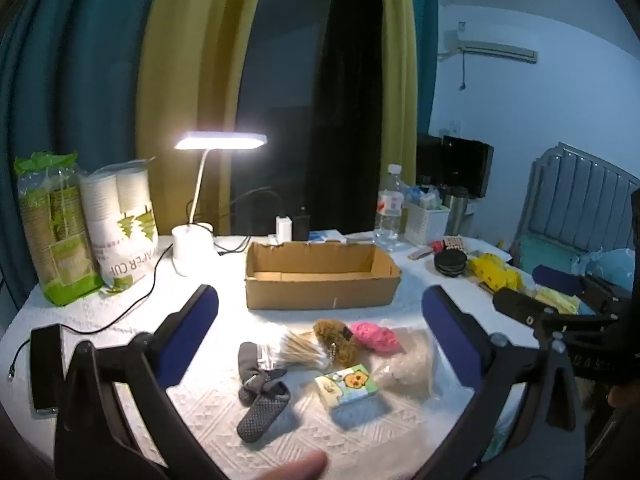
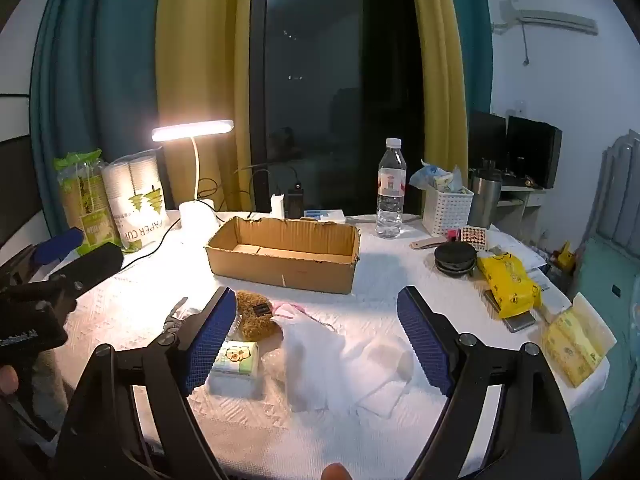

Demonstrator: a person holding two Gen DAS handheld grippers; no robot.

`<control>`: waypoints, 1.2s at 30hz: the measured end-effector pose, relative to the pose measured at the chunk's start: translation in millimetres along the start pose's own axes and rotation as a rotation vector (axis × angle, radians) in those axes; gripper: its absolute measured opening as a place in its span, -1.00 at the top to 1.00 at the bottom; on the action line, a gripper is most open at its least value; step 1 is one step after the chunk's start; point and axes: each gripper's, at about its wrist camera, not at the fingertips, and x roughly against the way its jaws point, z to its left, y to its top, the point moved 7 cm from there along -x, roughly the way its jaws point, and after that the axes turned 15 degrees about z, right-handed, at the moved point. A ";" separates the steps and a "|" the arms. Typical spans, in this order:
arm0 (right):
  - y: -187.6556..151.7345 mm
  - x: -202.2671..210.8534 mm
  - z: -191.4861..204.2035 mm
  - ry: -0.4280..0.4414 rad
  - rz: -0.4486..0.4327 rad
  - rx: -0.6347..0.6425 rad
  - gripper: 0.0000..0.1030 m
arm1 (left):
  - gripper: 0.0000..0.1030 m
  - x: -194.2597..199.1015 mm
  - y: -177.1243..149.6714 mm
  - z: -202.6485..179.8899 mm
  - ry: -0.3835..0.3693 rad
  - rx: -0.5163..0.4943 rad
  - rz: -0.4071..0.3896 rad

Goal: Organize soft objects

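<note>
While both the left gripper (image 1: 320,332) and right gripper (image 2: 316,336) are hovering released, soft pile (image 1: 320,356) lying lower centre before the cardboard box (image 1: 320,276), a careless pinch is risking snagging the cotton swabs (image 1: 296,350).

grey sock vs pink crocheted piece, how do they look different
The grey dotted sock is long and dark, lying nearest the camera on the left; the pink crocheted piece is small, rounded and bright, lying farther back beside the cardboard box. Both rest loose on the white tablecloth, ungripped.
</note>
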 end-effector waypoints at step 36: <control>-4.3 -9.2 -3.0 0.000 0.048 -0.006 -0.66 | -0.99 -0.8 -6.7 13.0 0.030 0.020 0.050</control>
